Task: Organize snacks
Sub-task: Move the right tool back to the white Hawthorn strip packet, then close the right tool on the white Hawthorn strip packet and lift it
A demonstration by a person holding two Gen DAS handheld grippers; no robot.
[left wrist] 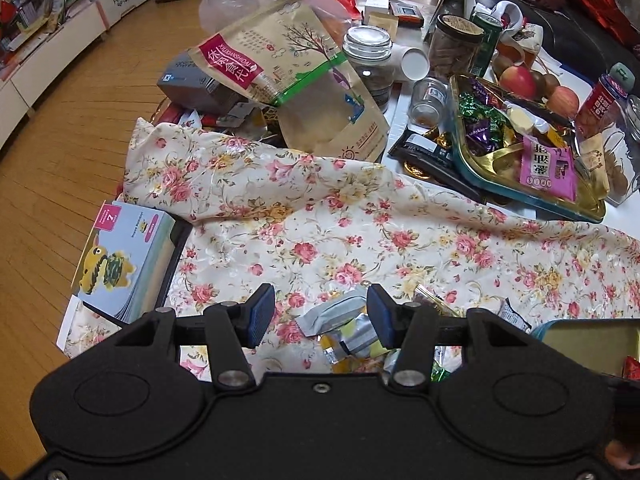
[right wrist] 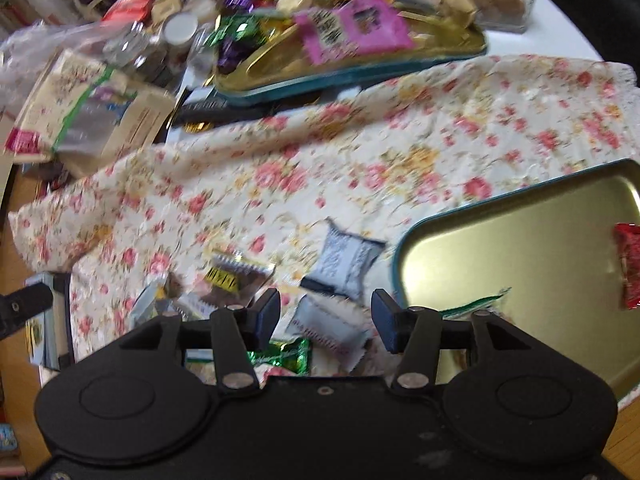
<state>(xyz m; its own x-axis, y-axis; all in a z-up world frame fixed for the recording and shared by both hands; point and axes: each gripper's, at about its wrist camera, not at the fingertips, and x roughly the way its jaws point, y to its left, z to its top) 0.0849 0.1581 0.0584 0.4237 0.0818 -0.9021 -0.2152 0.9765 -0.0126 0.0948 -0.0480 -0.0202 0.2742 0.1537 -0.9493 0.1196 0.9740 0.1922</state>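
Several small wrapped snacks lie loose on a floral cloth [left wrist: 360,240]. My left gripper [left wrist: 321,316] is open and empty, its jaws standing over a silver-grey snack packet [left wrist: 334,314]. My right gripper [right wrist: 325,320] is open and empty above a pale packet [right wrist: 328,330], with a grey-blue packet [right wrist: 348,260] just beyond and a brown and yellow one [right wrist: 232,276] to the left. An empty-looking gold tin tray [right wrist: 520,248] with a teal rim lies at the right and holds a red snack [right wrist: 628,264]. A second gold tray [left wrist: 500,160] full of candies stands farther back.
A large kraft snack bag [left wrist: 296,76], glass jars [left wrist: 368,56], apples [left wrist: 520,80], a red bottle [left wrist: 604,100] and a plastic bag crowd the far table. A picture book [left wrist: 120,256] lies at the left edge, over wooden floor. The right wrist view is blurred.
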